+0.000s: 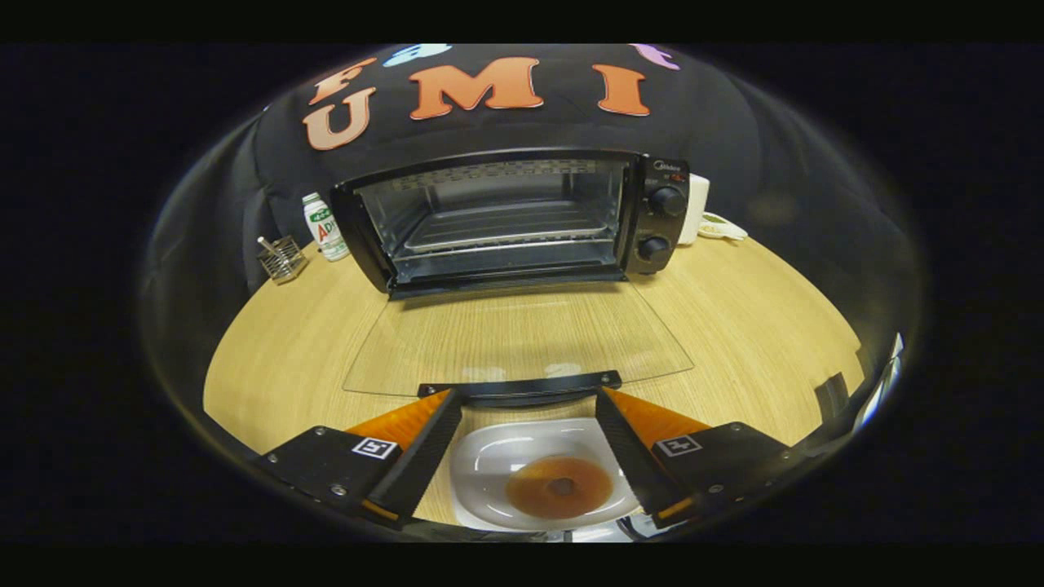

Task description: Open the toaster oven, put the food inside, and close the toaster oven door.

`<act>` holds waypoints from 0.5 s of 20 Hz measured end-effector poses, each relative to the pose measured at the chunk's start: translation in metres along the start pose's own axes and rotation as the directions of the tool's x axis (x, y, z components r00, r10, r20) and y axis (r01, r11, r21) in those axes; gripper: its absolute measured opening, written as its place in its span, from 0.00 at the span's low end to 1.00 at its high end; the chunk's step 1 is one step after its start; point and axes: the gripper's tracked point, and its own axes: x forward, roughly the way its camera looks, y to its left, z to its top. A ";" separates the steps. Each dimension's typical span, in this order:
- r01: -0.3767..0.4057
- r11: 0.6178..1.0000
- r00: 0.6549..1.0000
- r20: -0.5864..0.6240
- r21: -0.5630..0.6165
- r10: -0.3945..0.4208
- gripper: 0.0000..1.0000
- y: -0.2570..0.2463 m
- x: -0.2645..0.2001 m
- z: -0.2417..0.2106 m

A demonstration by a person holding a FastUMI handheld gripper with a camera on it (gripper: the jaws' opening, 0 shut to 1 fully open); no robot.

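The black toaster oven (652,220) stands at the back of the wooden table with its glass door (522,342) folded down flat toward me. Its cavity holds a bare wire rack (497,232). The door's dark handle (522,386) lies right at my fingertips. My gripper (528,395) is open, its fingers spread wide. Below and between them sits a white plate (497,456) with a brown ring-shaped pastry (559,487) on it. The fingers overlap the plate's two sides; I see no clear pressing contact.
Left of the oven stand a small white bottle (324,227) and a wire holder (281,259). A white appliance (697,208) sits behind the oven's right side. Bare wooden table (775,326) lies on both sides of the open door.
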 end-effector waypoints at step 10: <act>0.051 0.998 0.998 0.024 -0.019 -0.051 0.99 -0.020 -0.055 -0.018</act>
